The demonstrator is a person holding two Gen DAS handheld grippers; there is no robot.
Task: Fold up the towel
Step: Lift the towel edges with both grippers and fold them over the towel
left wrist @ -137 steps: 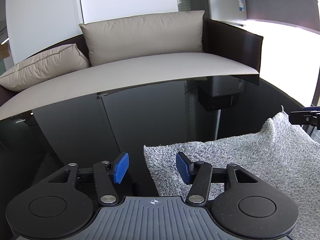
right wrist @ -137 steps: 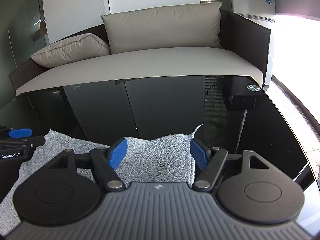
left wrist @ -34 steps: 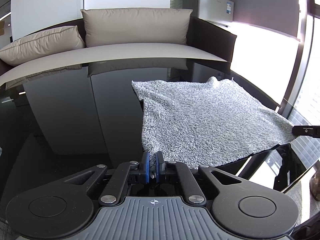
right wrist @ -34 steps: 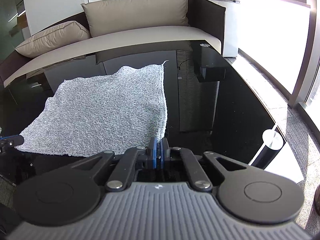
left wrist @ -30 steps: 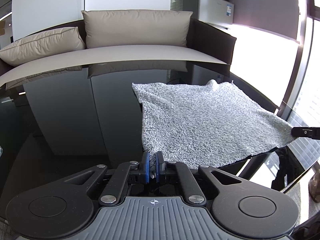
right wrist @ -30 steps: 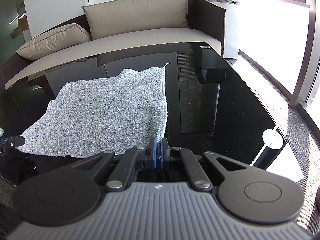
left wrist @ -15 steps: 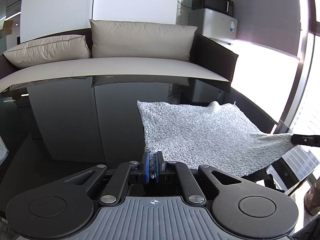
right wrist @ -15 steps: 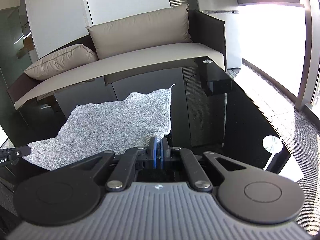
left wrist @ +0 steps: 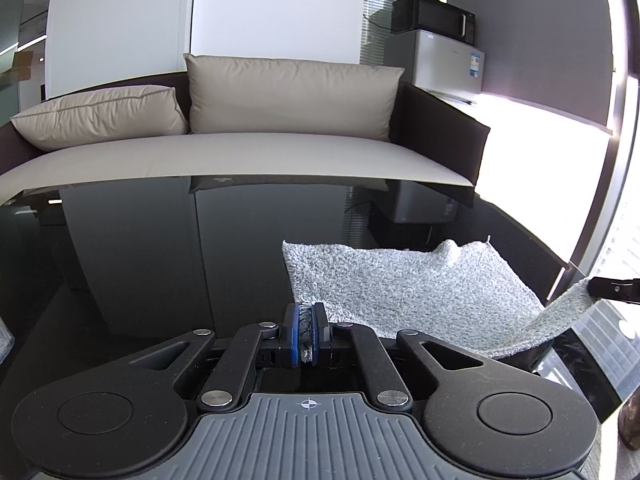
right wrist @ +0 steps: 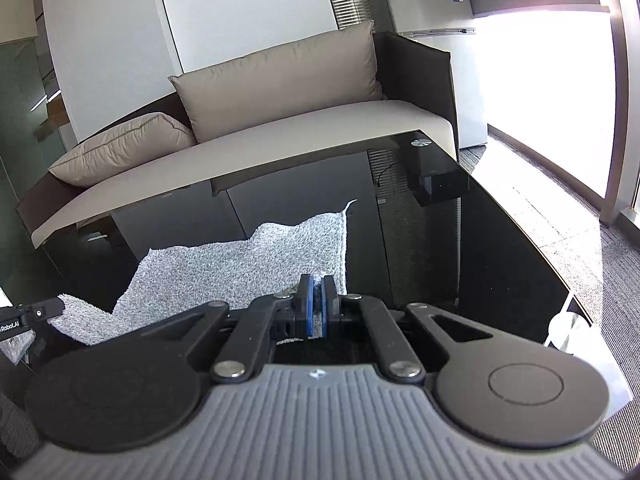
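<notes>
Table (left wrist: 160, 264): glossy black top, sofa (left wrist: 248, 156) beyond its far edge; fridge (left wrist: 444, 64) off the far right corner.
Towel (left wrist: 400, 284): grey, fluffy. Far half flat on the table toward the far right corner; near half off the glass, rising to both tongs. Small ripple at its far right corner.
Left gripper (left wrist: 306, 334): clenched on the towel's near left corner, grey pile visible between the blue pads.
Right gripper (right wrist: 318, 312): clenched on the near right corner, fabric squeezed in the narrow gap.
Cross-check: right gripper's tip shows at the right edge of the left view with a strip of towel slung up to it; left tip visible at the left edge of the right view.
Change: a second ago the towel lay nearly flat with only its near edge raised. Now both held corners are higher and further forward, the near half sags between them, and less towel lies on the glass.
Meaning: first fold looks underway. Likely next is carrying the near edge over to the far edge; keep both corners level or the edges land skewed.
</notes>
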